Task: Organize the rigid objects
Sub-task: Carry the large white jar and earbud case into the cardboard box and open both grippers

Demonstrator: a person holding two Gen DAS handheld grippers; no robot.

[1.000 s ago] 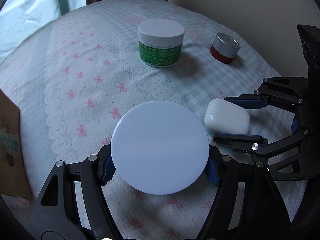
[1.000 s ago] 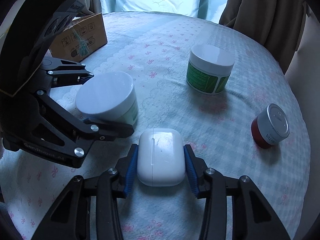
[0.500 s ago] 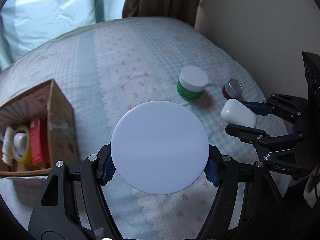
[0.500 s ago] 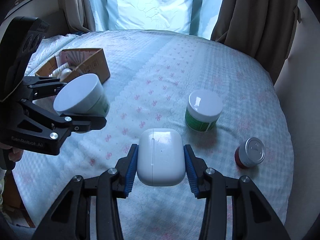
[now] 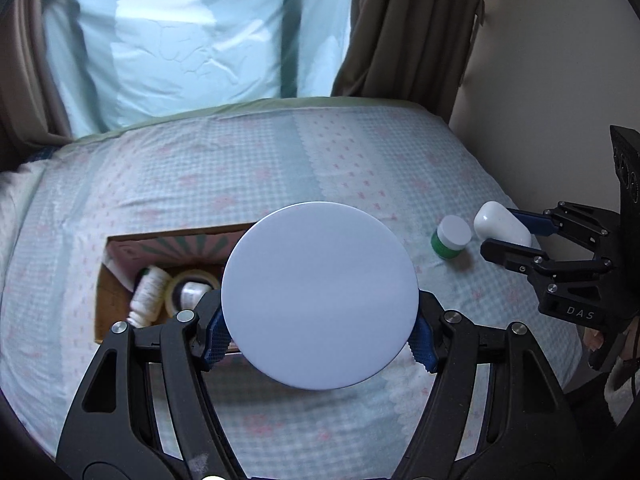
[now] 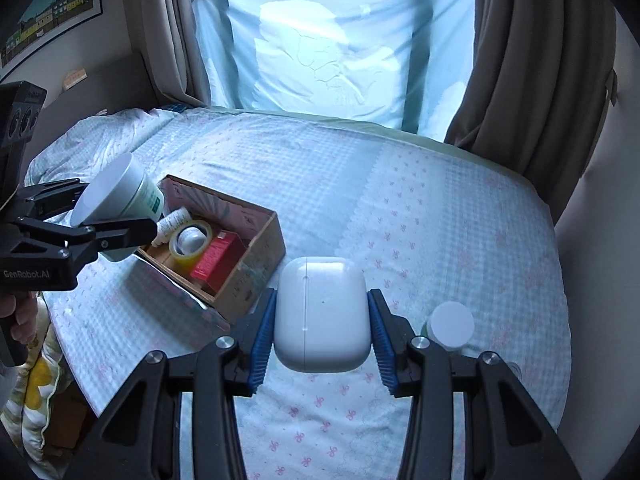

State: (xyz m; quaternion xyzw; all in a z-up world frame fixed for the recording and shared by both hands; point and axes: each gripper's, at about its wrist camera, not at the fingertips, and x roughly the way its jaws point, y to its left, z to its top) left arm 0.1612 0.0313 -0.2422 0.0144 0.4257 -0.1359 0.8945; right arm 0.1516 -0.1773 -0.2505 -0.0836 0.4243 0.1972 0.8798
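My left gripper [image 5: 319,338] is shut on a jar with a wide white lid [image 5: 320,296] and holds it in the air above the bed. In the right wrist view the same jar [image 6: 120,196] hangs tilted over the near end of an open cardboard box [image 6: 248,264]. My right gripper [image 6: 322,340] is shut on a white earbud case [image 6: 322,314], lifted above the bed to the right of the box. A smaller green jar with a white lid [image 6: 450,326] still stands on the bedcover. In the left wrist view the box [image 5: 120,256] lies partly behind the held jar.
The box holds a white bottle [image 5: 148,292], a tape roll [image 6: 191,238] and a red carton [image 6: 218,258]. The checked bedcover [image 6: 400,184] runs back to curtains and a blue window sheet. A wall stands on the right. A person's hand [image 6: 16,312] grips the left tool.
Both grippers have risen well off the bed with the jar and the case still held. The views have swung toward the cardboard box, which has come into sight below the left gripper.
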